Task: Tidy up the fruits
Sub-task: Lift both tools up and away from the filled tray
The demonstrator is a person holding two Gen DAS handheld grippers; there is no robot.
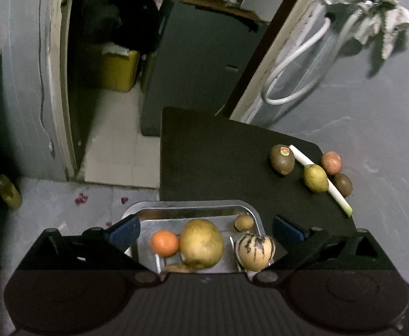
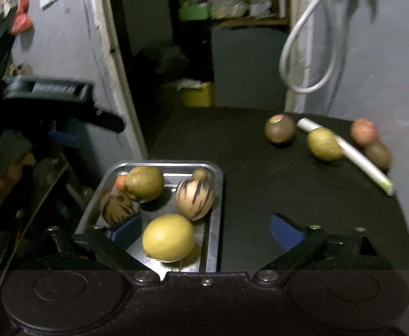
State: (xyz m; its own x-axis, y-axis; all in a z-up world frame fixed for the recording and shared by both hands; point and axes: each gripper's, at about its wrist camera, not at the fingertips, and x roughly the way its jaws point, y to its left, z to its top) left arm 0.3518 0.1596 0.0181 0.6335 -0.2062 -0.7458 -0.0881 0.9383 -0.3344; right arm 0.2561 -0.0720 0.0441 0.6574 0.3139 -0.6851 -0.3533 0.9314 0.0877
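Partly hidden behind the pear (image 2: 144,183), an orange (image 2: 120,182) barely shows in the tray (image 2: 215,210); both tools (image 1: 204,229) (image 2: 204,231) gape empty.

Black table (image 2: 260,196) bearing a metal tray (image 2: 214,196) at its left edge; toward the far right, lying directly on top: stickered kiwi (image 2: 280,128), yellow-green fruit (image 2: 324,144), white stalk (image 2: 355,156), reddish fruit (image 2: 362,131), second kiwi (image 2: 378,154)

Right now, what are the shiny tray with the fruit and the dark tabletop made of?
The shiny rectangular tray looks like polished metal, probably steel: its walls mirror the fruit. The black tabletop looks matte, with no glare, perhaps fabric or rubber mat; I can't tell which.
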